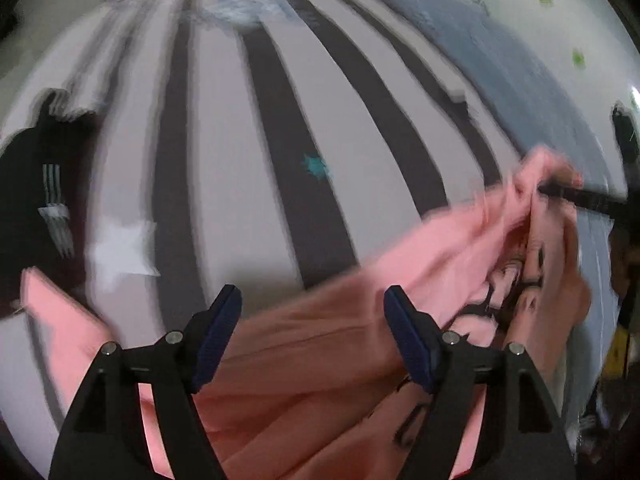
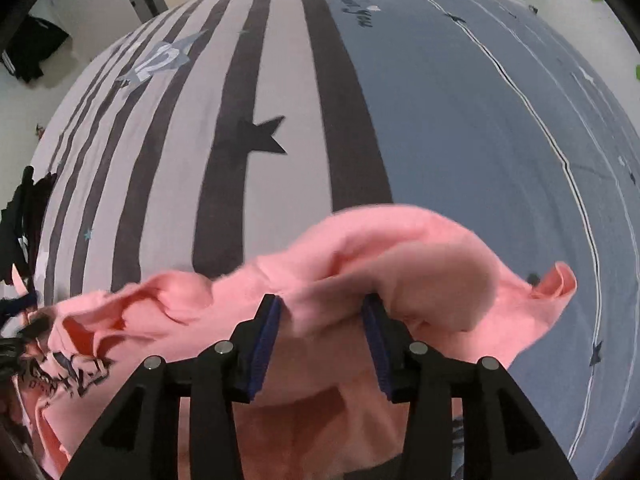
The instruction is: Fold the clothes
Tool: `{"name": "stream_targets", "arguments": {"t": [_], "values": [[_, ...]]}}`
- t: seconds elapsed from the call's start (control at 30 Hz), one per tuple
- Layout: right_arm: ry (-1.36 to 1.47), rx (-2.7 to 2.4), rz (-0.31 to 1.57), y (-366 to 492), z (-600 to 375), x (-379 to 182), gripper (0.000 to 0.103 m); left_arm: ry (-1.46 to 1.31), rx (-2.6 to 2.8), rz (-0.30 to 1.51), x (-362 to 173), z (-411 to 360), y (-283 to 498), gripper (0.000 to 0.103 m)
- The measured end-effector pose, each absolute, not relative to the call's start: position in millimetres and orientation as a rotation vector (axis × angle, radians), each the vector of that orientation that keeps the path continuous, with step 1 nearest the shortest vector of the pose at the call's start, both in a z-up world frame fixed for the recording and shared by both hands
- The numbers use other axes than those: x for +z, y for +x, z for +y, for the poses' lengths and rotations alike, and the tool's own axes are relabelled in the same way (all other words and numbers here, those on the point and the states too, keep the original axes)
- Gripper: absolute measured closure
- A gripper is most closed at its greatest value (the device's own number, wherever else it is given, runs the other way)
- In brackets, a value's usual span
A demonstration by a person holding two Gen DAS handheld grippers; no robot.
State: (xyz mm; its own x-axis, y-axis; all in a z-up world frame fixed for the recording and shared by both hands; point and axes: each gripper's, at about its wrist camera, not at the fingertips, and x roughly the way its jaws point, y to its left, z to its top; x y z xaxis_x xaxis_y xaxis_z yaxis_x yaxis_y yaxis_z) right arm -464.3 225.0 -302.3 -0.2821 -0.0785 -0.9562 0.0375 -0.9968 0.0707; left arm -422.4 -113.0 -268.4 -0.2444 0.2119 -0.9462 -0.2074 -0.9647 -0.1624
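Pink garment bunched over the striped bedspread

Soft, limp; hems suit gripping. Right gripper pinches fabric; left gripper spread.

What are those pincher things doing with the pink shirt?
A person is folding clothes on a bed, using a hand-held gripper in each hand. The right hand-held gripper has a bunch of the pink shirt between its fingers and holds it up over the striped bedcover. The left hand-held gripper is open, with pink cloth passing under it, gripping nothing. A dark garment lies off to the side.
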Motion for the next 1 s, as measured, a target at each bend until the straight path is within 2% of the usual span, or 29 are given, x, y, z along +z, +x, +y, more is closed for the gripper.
{"name": "stream_targets", "arguments": {"t": [0.07,0.1,0.13,0.2,0.23,0.3,0.43,0.73,0.87,1.0], "values": [[1.833,-2.459,-0.056,-458.7,229.5,-305.2,0.063,-1.726,2.238,0.011,-275.5,-102.5,-418.0,0.044],[1.832,-2.458,-0.06,-455.8,231.8,-306.9,0.063,-1.718,2.235,0.038,-278.5,-98.4,-415.2,0.054],[1.823,-2.462,-0.069,-454.2,233.5,-308.2,0.063,-1.713,2.246,0.067,-281.5,-95.6,-413.2,0.069],[1.788,-2.48,-0.1,-453.6,235.6,-310.3,0.064,-1.699,2.277,0.093,-285.2,-92.9,-411.2,0.081],[1.77,-2.489,-0.115,-453.3,236.6,-311.3,0.065,-1.681,2.304,0.071,-283.4,-94.1,-412.4,0.093],[1.734,-2.505,-0.146,-452.7,238.7,-313.4,0.071,-1.659,2.356,0.021,-278.3,-97.8,-416.7,0.102],[1.669,-2.535,-0.214,-454.3,243.4,-313.2,0.09,-1.554,2.531,-0.067,-251.6,-111.2,-437.5,0.103],[1.389,-2.663,-0.205,-504.9,243.2,-252.3,0.097,-1.333,2.857,-0.146,-171.6,-155.6,-519.9,0.103],[1.328,-2.697,-0.228,-561.3,249.3,-238.0,0.099,-1.31,2.931,-0.221,-167.4,-191.4,-582.0,0.103],[1.435,-2.595,-0.211,-598.2,233.6,-253.2,0.098,-1.447,2.869,-0.315,-200.7,-204.2,-631.4,0.101]]}}
